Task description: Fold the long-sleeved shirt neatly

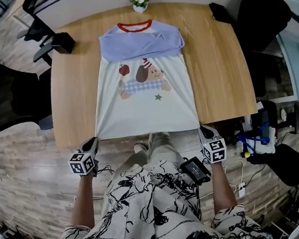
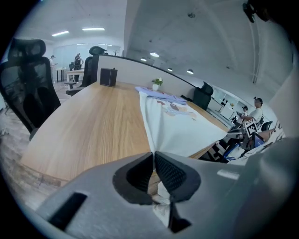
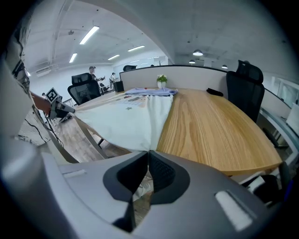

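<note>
Shirt (image 1: pixel 146 107) stretches away over table (image 1: pixel 221 70) (sleeves folded in), hem corners clamped in left claw (image 1: pixel 94 140) and right claw (image 1: pixel 204 130).

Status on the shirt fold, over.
Left tool shut on one hem corner, right tool on the other. Shirt flat on table, sleeves folded in. Flower pot at far edge, off the shirt.

- wooden table (image 1: pixel 221 70): light grain, rounded corners
- long-sleeved shirt (image 1: pixel 145 105): flat along the middle, front up, blue sleeves folded across chest, hem at near edge
- small potted plant (image 1: pixel 140 1): far edge, just beyond collar
- black box (image 1: pixel 62 42): far left corner
- dark object (image 1: pixel 219 12): far right corner, kind unclear
</note>
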